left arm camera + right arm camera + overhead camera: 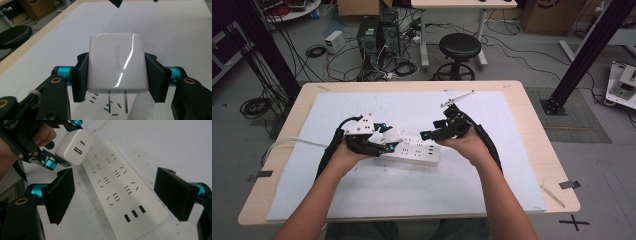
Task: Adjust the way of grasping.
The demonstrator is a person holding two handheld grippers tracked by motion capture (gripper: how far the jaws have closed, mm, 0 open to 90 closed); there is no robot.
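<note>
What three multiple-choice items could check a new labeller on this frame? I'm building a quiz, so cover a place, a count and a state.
1. Where is the white charger?
A. Flat on the mat
B. Clamped in the left tool, above the power strip
C. On the stool

2. How many metal prongs stick out of the charger?
A. Two
B. Three
C. Four

3. How is the right tool?
A. Shut on the strip
B. Shut on the charger
C. Open, with the strip lying between its jaws

Key: 1 B, the left gripper view shows both pads pressed to the charger's sides, with socket slots beneath. 2 A, two flat prongs hang below its body. 3 C, the right gripper view shows its pads wide apart, clear of the strip.
</note>
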